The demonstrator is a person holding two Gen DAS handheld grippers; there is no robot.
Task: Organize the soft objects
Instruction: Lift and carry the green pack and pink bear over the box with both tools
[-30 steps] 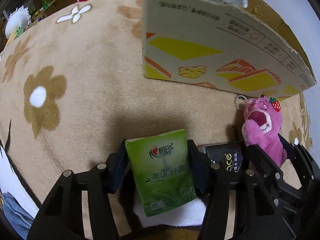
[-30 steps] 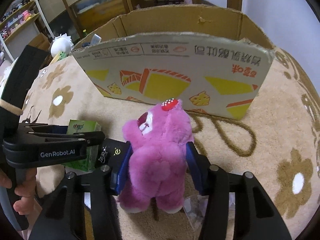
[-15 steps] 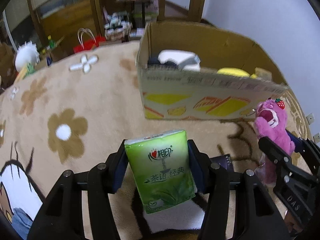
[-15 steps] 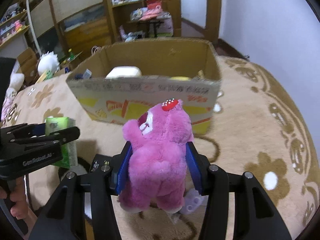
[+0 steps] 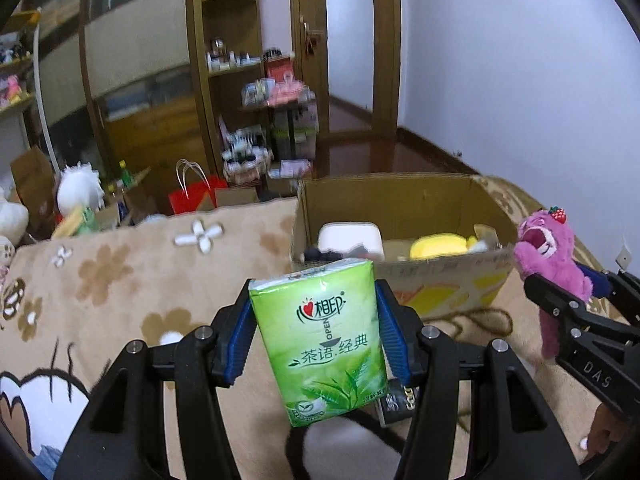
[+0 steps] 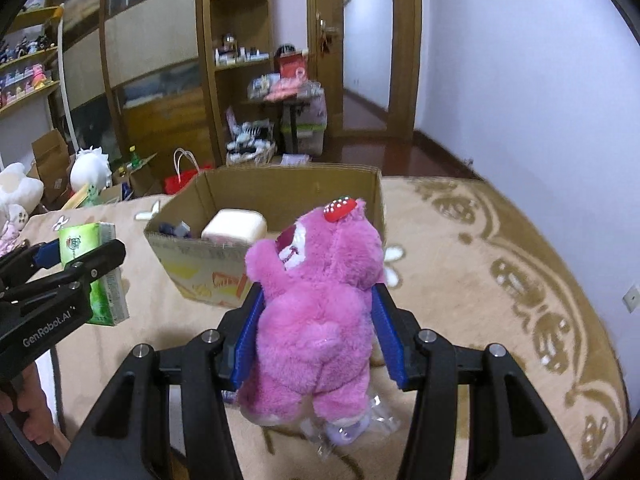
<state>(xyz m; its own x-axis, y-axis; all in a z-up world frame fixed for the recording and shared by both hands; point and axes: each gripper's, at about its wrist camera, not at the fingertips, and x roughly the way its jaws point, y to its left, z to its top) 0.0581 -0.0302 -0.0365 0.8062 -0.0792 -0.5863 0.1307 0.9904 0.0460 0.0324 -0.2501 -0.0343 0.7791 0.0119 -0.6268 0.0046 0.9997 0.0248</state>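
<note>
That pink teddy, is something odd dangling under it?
Yes. Crinkled clear plastic wrap hangs loose beneath the pink teddy, which is clamped upright in the right gripper. Nothing else looks spilled or damaged.

The left gripper (image 5: 316, 332) clamps a green tissue pack (image 5: 320, 340) upright between its blue pads (image 5: 240, 344). Beyond it stands an open cardboard box (image 5: 400, 208) on the floral carpet (image 5: 132, 276). At right, the right gripper (image 5: 576, 292) grips a pink plush bear (image 5: 548, 252).

dim indoor light — fisheye-warped edges, background softly blurred
</note>
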